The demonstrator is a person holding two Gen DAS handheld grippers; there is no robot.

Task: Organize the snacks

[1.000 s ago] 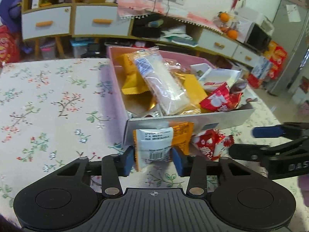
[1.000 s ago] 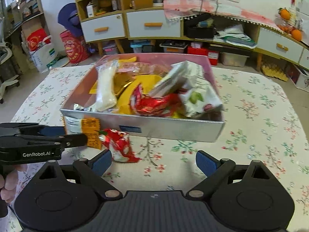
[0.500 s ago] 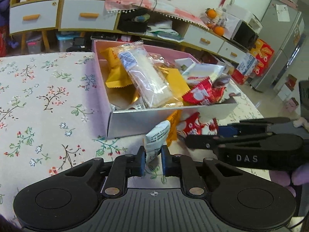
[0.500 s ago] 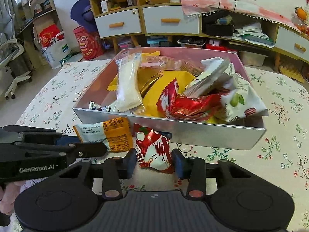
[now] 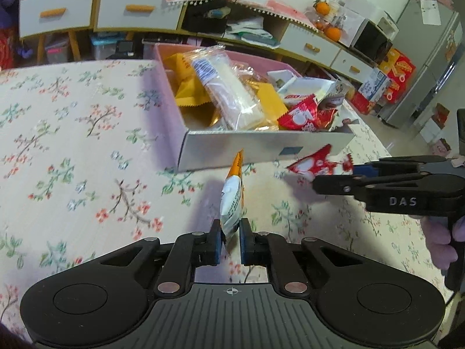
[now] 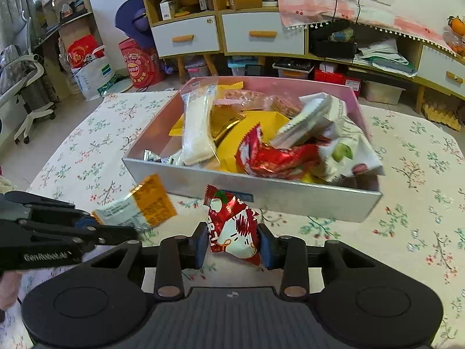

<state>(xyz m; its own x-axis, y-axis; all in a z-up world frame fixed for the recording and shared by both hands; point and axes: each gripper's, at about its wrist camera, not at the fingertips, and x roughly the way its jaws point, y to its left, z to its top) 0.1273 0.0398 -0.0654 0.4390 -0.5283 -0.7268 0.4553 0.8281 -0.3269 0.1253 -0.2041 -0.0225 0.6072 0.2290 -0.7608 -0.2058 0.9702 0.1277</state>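
- The left gripper (image 5: 230, 240) is clamped on the bottom end of an orange-and-white packet (image 5: 232, 200), which sticks up edge-on between its fingers, off the tablecloth (image 5: 72, 151).
- From the right-hand camera that same packet shows flat, with white and orange panels, just near of the box's left corner.
- The right gripper (image 6: 232, 242) is closed on a red-and-white wrapper (image 6: 232, 224), pinching it by both sides; the wrapper's top edge reaches up toward the box's near wall.
- The box (image 6: 290, 200), with pink inner walls and a grey near wall, sits farther back on the table, heaped with snacks: a long clear bag (image 6: 197, 125) on the left, yellow packs, a red pouch (image 6: 276, 157) and white bags on the right.
- Both held snacks are outside the box, near its front wall.
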